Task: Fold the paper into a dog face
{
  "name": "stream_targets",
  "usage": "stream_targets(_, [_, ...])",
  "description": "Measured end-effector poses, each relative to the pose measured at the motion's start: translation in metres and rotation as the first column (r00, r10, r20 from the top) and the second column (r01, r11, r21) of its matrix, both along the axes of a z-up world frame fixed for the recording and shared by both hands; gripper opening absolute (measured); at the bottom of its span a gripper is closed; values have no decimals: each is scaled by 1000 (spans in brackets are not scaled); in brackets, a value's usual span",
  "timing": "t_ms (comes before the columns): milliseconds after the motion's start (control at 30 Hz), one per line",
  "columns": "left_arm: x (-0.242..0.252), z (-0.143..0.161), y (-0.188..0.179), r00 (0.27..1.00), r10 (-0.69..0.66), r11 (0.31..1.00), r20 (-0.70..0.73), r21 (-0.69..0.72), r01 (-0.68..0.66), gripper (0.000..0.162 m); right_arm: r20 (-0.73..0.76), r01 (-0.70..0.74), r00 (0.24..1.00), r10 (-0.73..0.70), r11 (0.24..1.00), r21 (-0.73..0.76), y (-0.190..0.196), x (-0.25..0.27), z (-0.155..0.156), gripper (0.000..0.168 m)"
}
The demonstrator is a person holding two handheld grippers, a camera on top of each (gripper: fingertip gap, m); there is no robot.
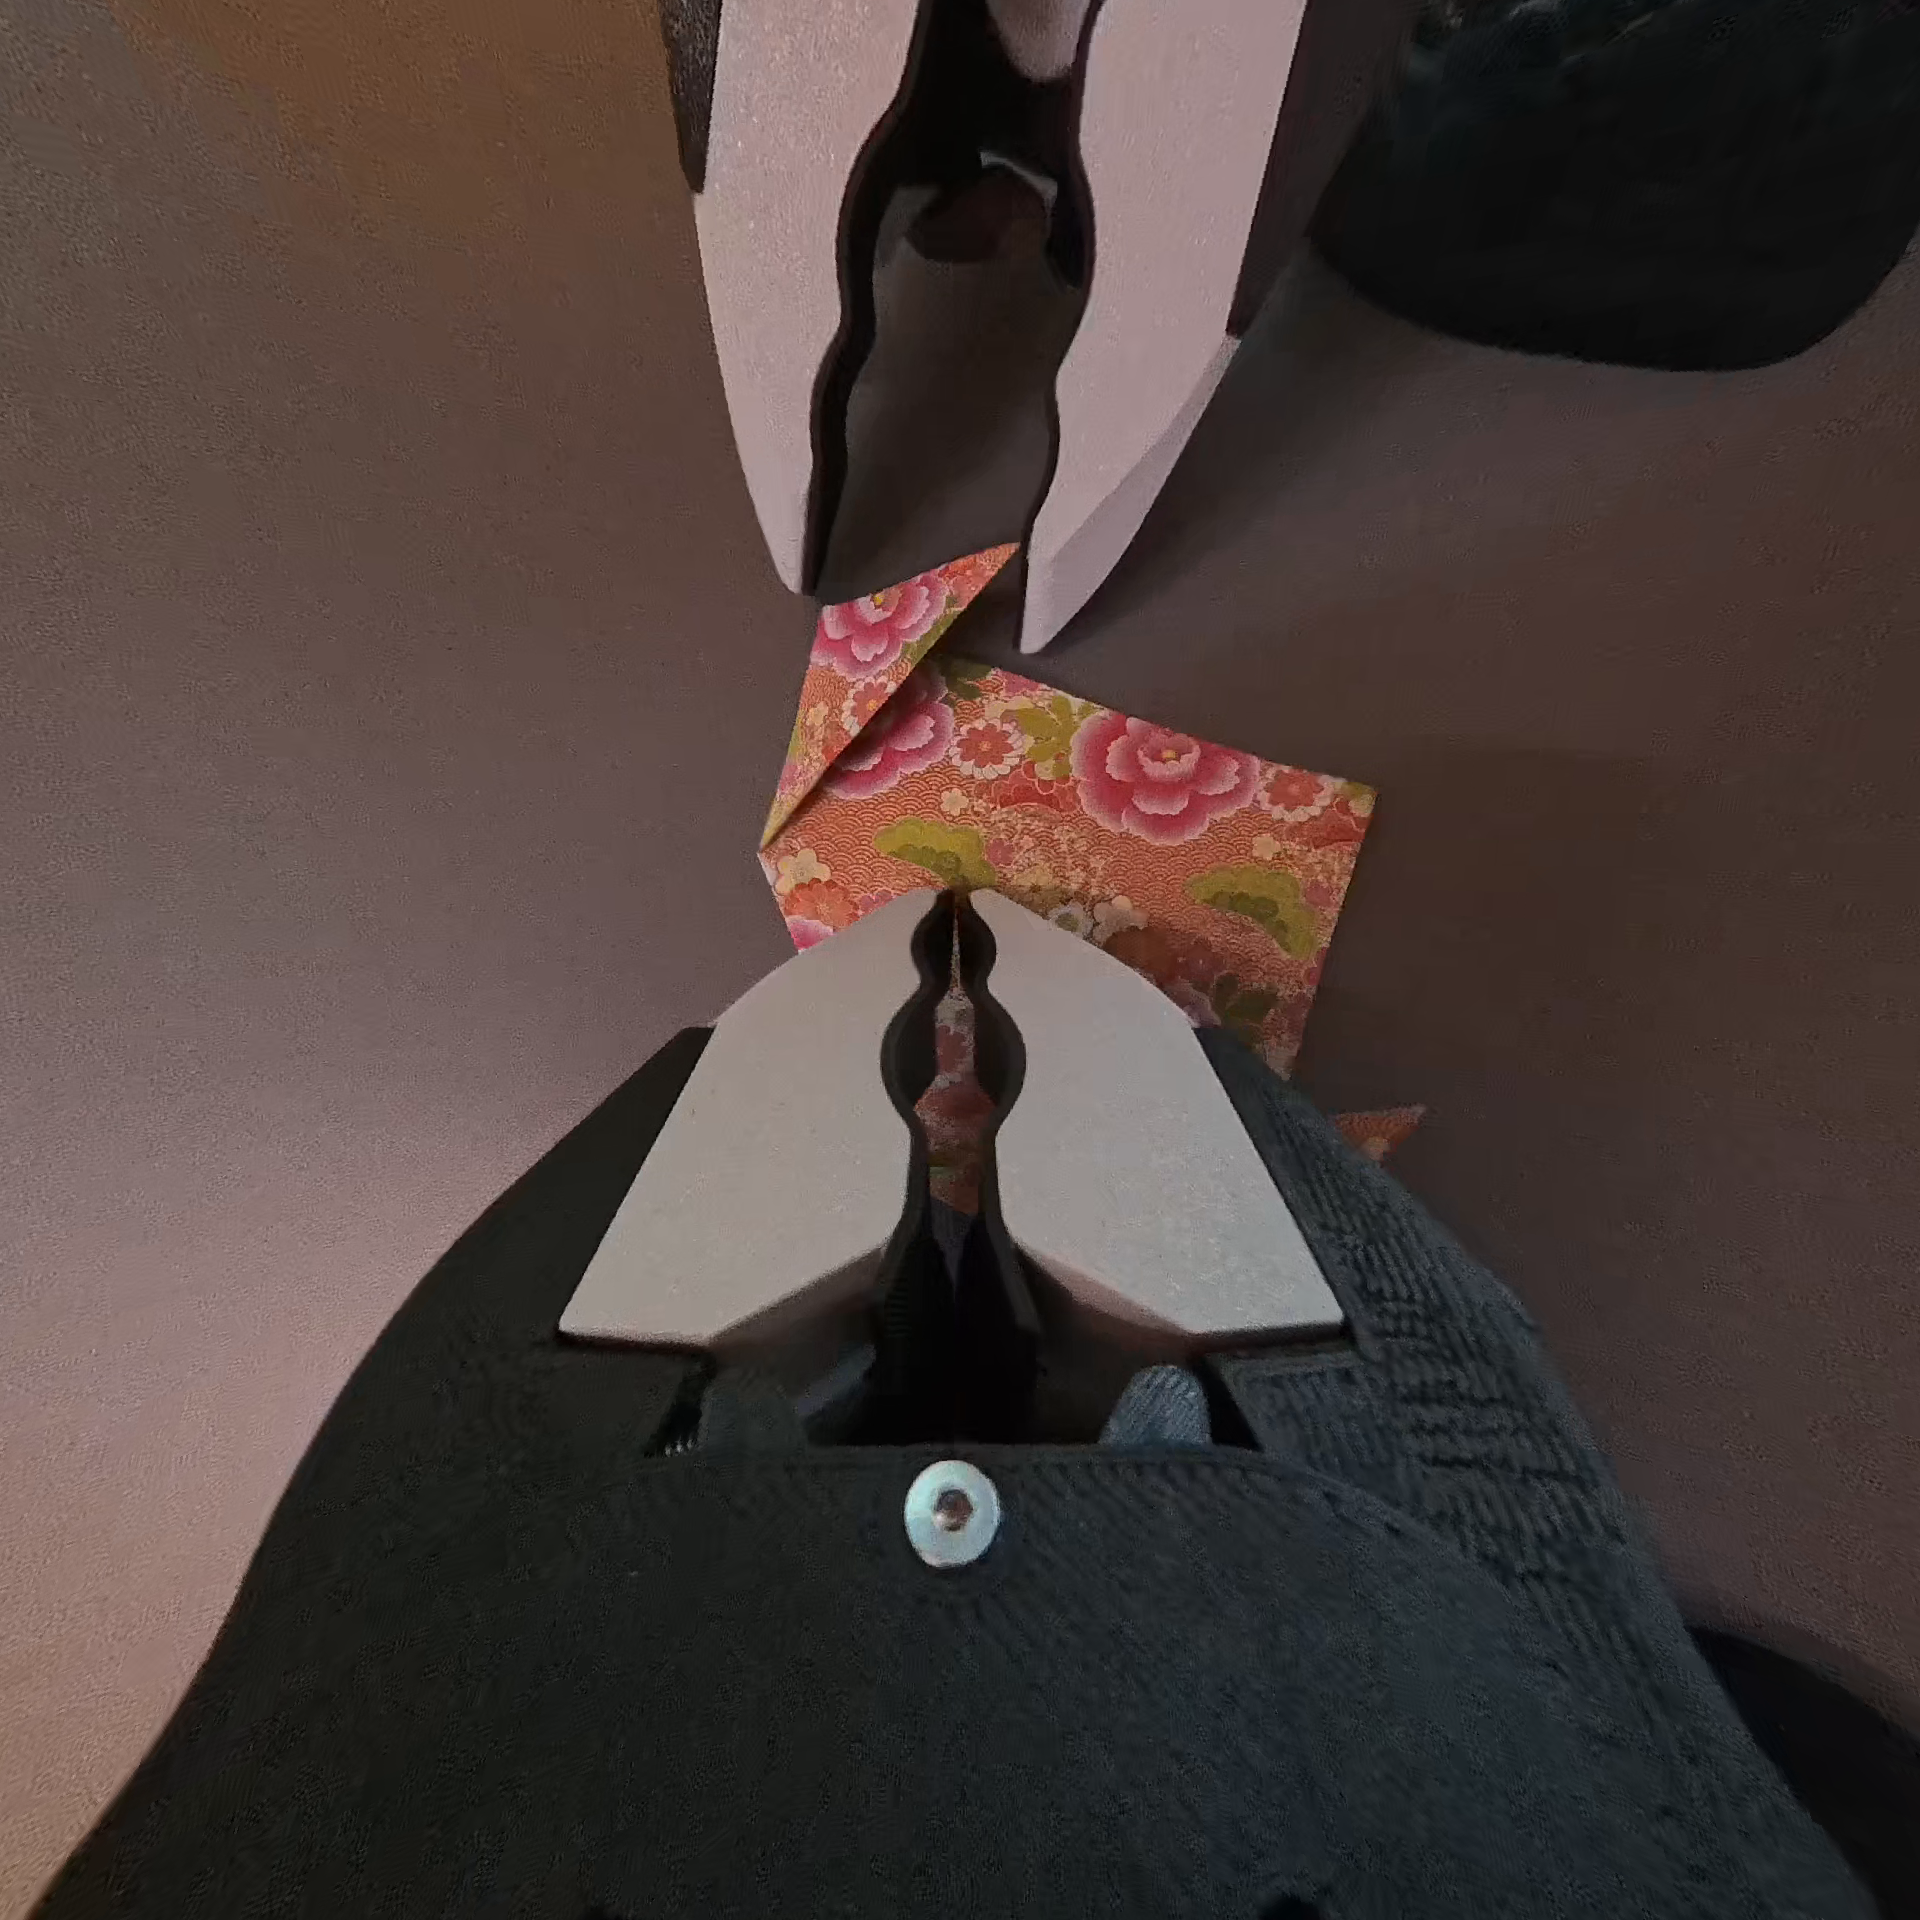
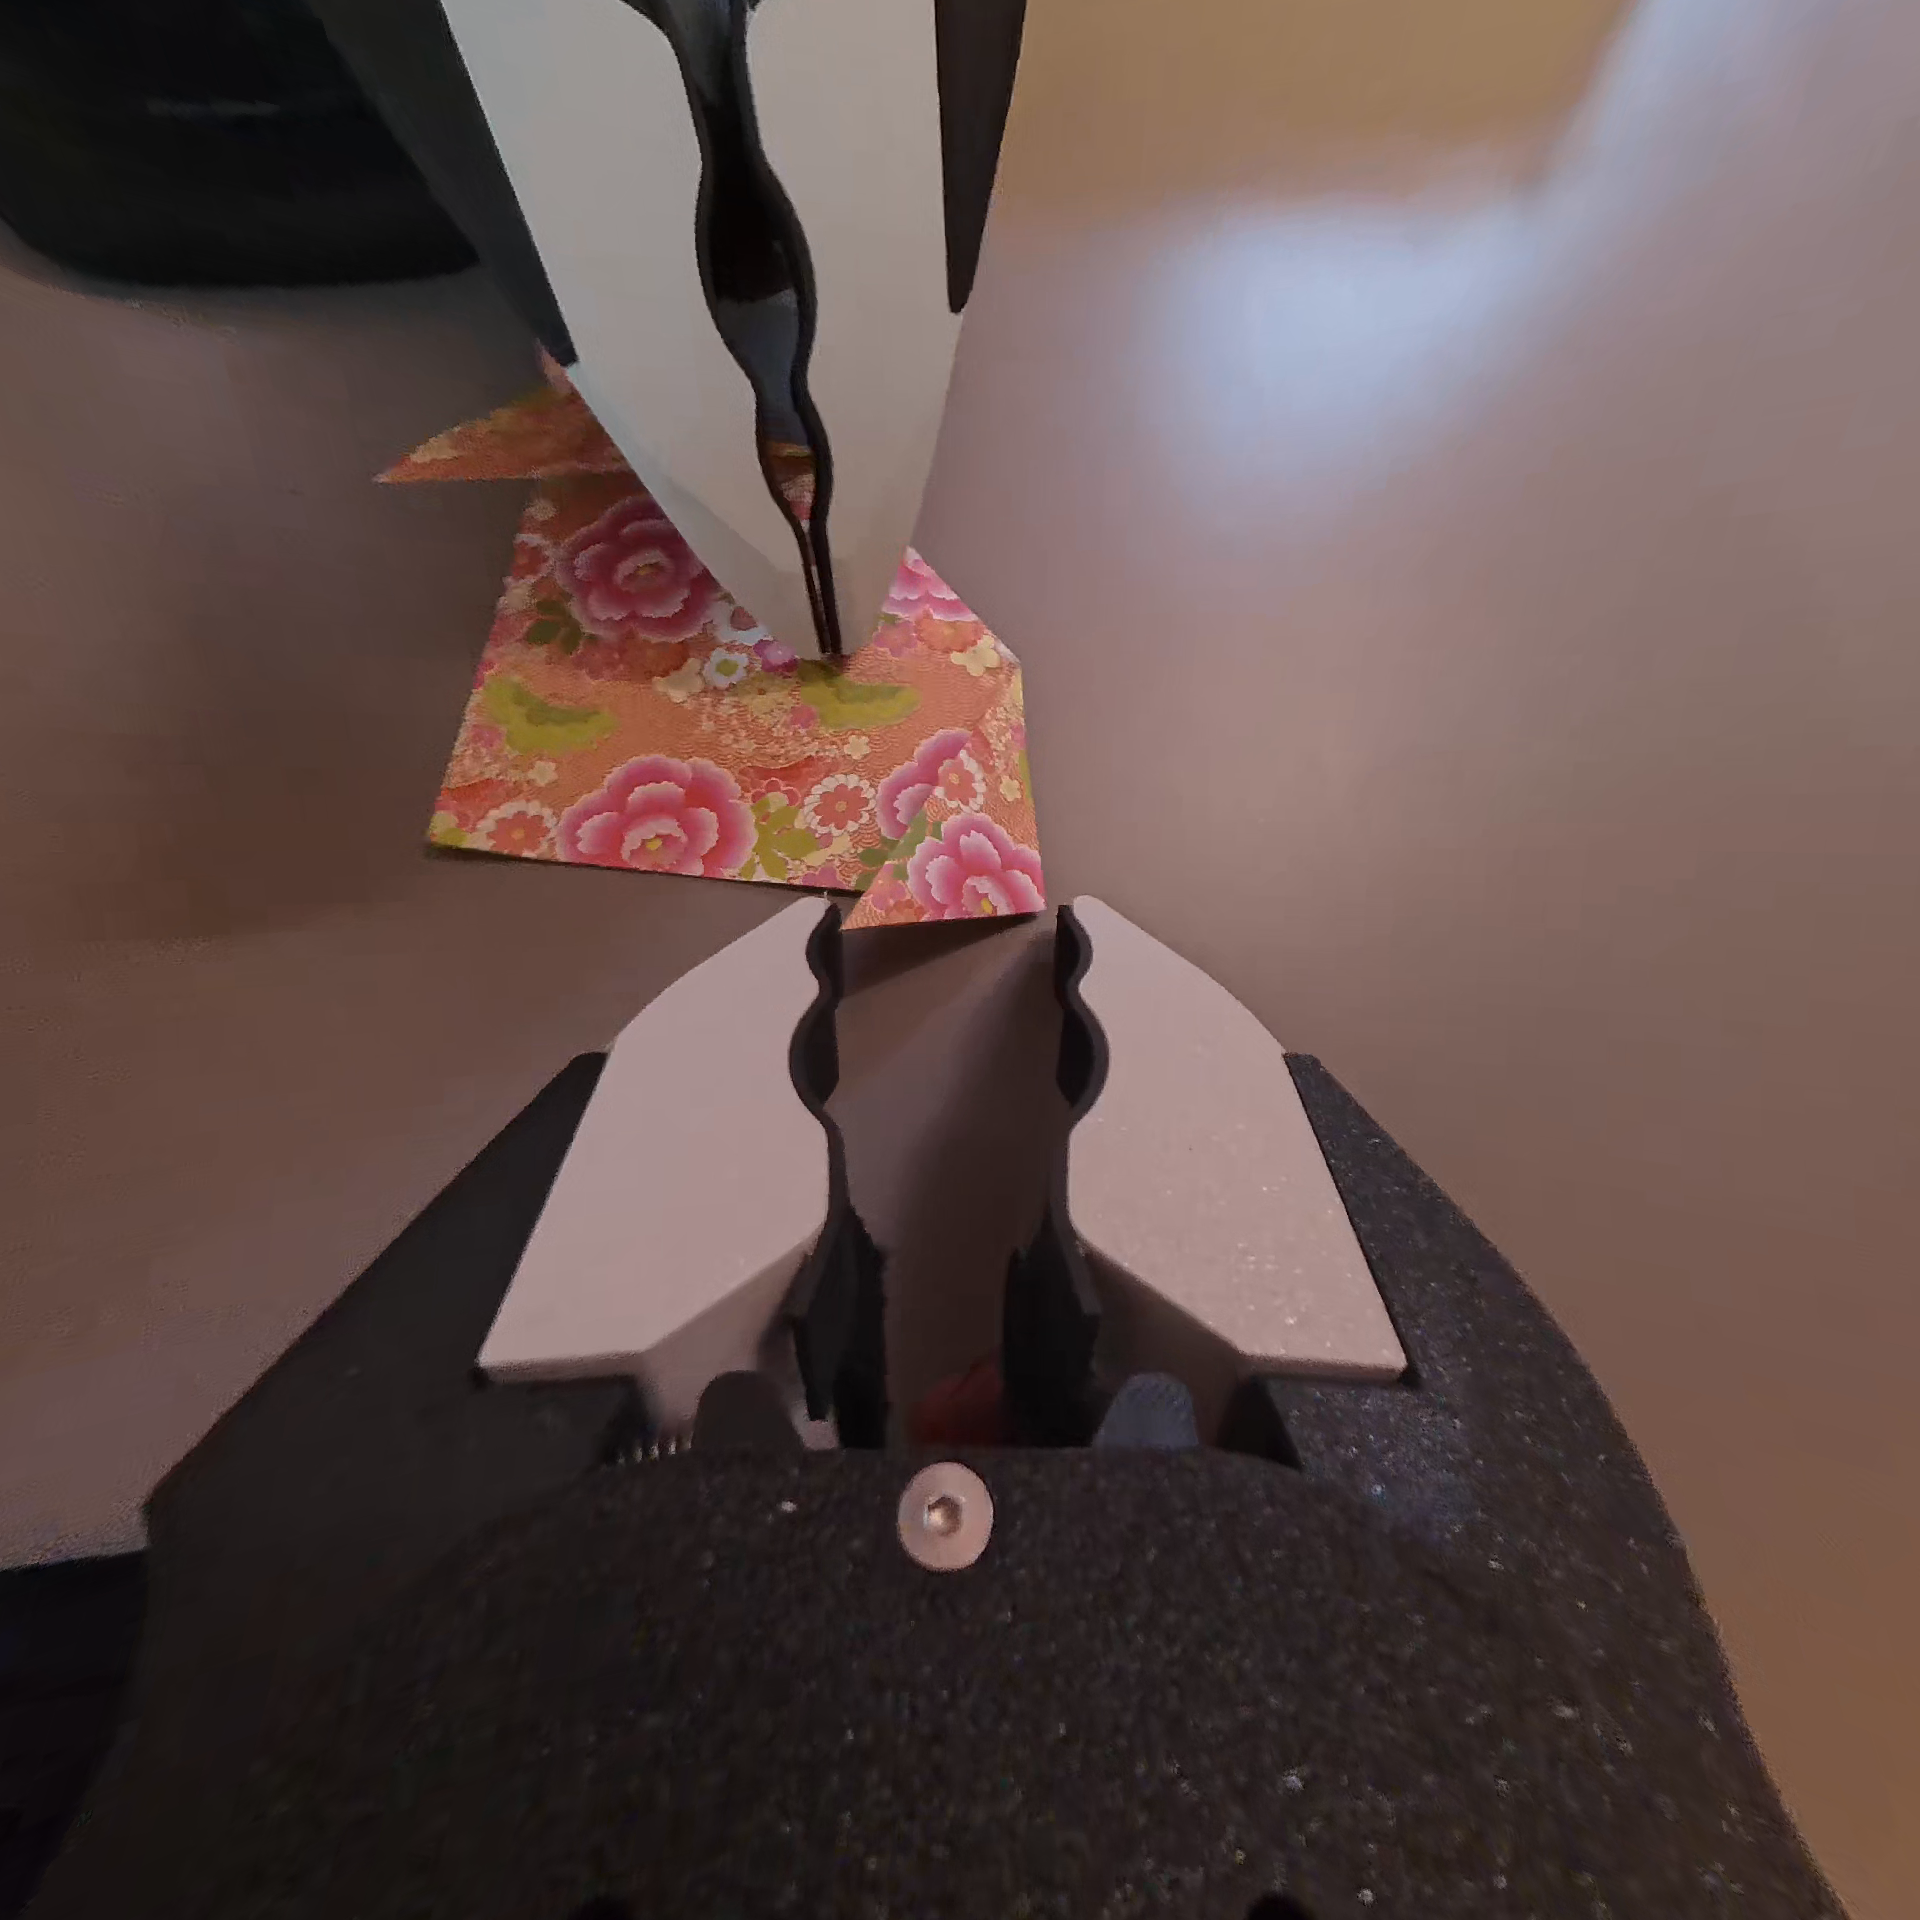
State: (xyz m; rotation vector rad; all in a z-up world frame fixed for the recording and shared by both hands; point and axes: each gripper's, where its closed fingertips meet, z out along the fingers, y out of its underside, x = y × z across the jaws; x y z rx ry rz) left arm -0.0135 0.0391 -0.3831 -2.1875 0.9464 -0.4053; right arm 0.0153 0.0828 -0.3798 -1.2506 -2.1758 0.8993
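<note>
The paper (image 1: 1091, 821) is orange with pink flowers, folded, and lies flat on the brown table. One corner is folded over into a flap (image 1: 894, 644). My left gripper (image 1: 954, 902) is shut, with its tips pressed down on the middle of the paper. In the right wrist view it (image 2: 826, 646) comes down from the top onto the paper (image 2: 644, 758). My right gripper (image 2: 948, 920) is open and empty, its tips on either side of the folded flap (image 2: 966, 873). In the left wrist view it (image 1: 914, 613) reaches in from the top.
A dark rounded object (image 1: 1662, 208) sits at the far side of the table, and it also shows in the right wrist view (image 2: 208, 135). Another dark shape (image 1: 1829, 1745) is at the lower right. Bare brown tabletop (image 1: 364, 727) surrounds the paper. The gap from one gripper's tips to the other's is roughly 6 cm.
</note>
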Motion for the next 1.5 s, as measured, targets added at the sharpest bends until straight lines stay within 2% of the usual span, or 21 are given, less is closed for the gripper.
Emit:
stream_targets(133, [0, 0, -1, 998, 0, 999, 67, -42, 3, 0, -40, 8, 999, -8, 1000, 8, 0, -5, 1, 33])
stream_targets(300, [0, 0, -1, 997, -2, 999, 74, -49, 6, 1, -41, 54, 997, -63, 980, -193, -2, -11, 11, 32])
stream_targets(400, [2, 0, -4, 996, -23, 998, 87, -63, 29, 1, -38, 30, 999, -32, 998, -60, 0, -12, 2, 29])
stream_targets(467, [-1, 1, -4, 995, -15, 997, 95, -69, 22, 3, -56, 8, 998, -8, 1000, 10, -1, -14, 2, 9])
stream_targets(500, [-4, 2, -3, 996, 3, 998, 93, -61, 3, 4, -85, 10, 996, -7, 999, 31, -1, -16, 7, 5])
stream_targets(567, [-14, 5, 4, 995, 53, 998, 80, -23, -51, 12, -159, 5, 987, 0, 999, 34, -2, -20, 21, 1])
stream_targets(633, [-26, 11, 14, 993, 109, 993, 45, 40, -111, 30, -205, 2, 979, -1, 1000, 2, -4, -22, 33, 1])
stream_targets(700, [-24, 15, 23, 996, 90, 992, 14, 92, -91, 38, -209, -5, 978, -2, 999, -33, -7, -23, 39, 1])
stream_targets(767, [-14, 13, 27, 999, 32, 994, -7, 102, -31, 37, -216, -30, 976, 16, 998, -62, -14, -25, 45, 0])
stream_targets(833, [-8, 8, 28, 1000, -14, 996, -19, 89, 16, 15, -233, -35, 973, 13, 995, -89, -17, -27, 52, 1])
stream_targets(900, [-4, 10, 27, 999, -24, 995, 38, 97, 21, 4, -235, -6, 971, -34, 986, -168, -16, -27, 57, 3])
stream_targets(967, [-7, 16, 29, 996, -3, 994, 93, 111, -8, 0, -241, 4, 968, -75, 960, -281, -15, -23, 61, 5])
stream_targets(1000, [-8, 20, 29, 993, 1, 993, 121, 121, -16, 0, -236, 10, 967, -92, 945, -327, -13, -20, 60, 10])
stream_targets(1100, [-9, 28, 29, 984, 2, 991, 178, 132, -25, 0, -152, 68, 979, -136, 920, -385, -5, -13, 46, 42])
stream_targets(1167, [-8, 28, 28, 984, -15, 991, 178, 133, -9, 0, -91, 75, 989, -115, 930, -360, -3, -12, 35, 42])
stream_targets(1267, [-4, 21, 26, 990, -49, 993, 133, 116, 33, 0, -109, 9, 993, -48, 943, -332, -5, -22, 35, 34])
stream_targets(1367, [-1, 14, 23, 994, -96, 988, 59, 126, 88, 0, -110, -110, 991, 79, 945, -309, -17, -24, 32, 7])
stream_targets(1467, [-4, 5, 19, 989, -138, 979, -44, 146, 143, 2, -150, -187, 974, 171, 977, -100, -21, -21, 22, 2])
stream_targets(1500, [-6, 3, 17, 985, -153, 974, -78, 159, 164, 7, -179, -212, 962, 208, 977, -8, -23, -20, 22, 1])
